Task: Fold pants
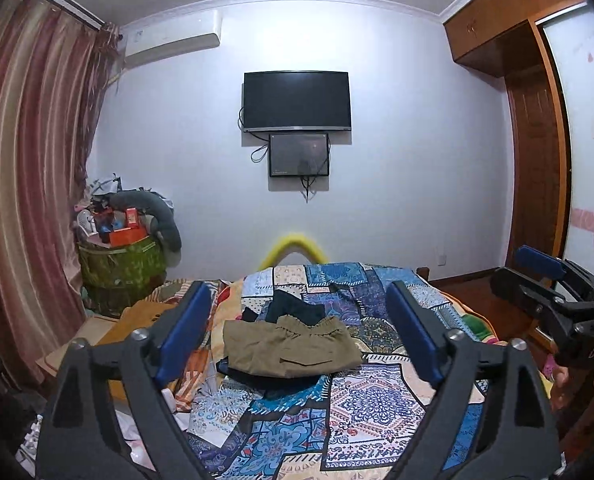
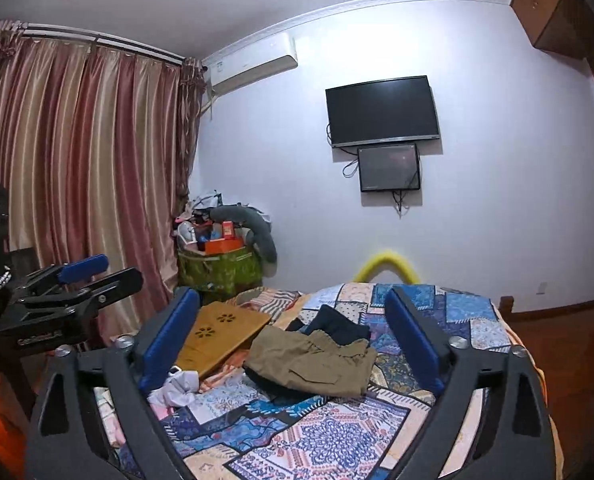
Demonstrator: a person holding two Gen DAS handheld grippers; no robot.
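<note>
Left gripper (image 1: 299,332): jaws spread wide, blue pads (image 1: 183,332) well apart, nothing held. Raised above the patchwork bedspread (image 1: 373,412), not touching cloth. Right gripper (image 2: 293,334): jaws likewise wide apart, empty, held clear of the bed.

Olive pants (image 1: 291,346): folded into a compact rectangle, lying flat on the bedspread directly ahead of the left gripper, framed between its two fingers but beyond the tips. Elastic waistband at the far edge, pocket slit on the upper face. Same pants (image 2: 313,362) ahead of the right gripper, between its fingers and slightly left of centre.

Dark garment (image 1: 297,306): lying just beyond the pants and partly beneath them, touching.

Wooden lap tray (image 2: 221,338): ahead-left of the right gripper, beside the pants, resting on the bedding. White crumpled cloth (image 2: 177,392) just inside the left finger of the right gripper.

Far ahead on the wall: television (image 1: 297,100) with a smaller screen (image 1: 299,155) mounted below it. Far left: striped curtain (image 2: 77,160) and green basket (image 1: 117,268) loaded with items.
</note>
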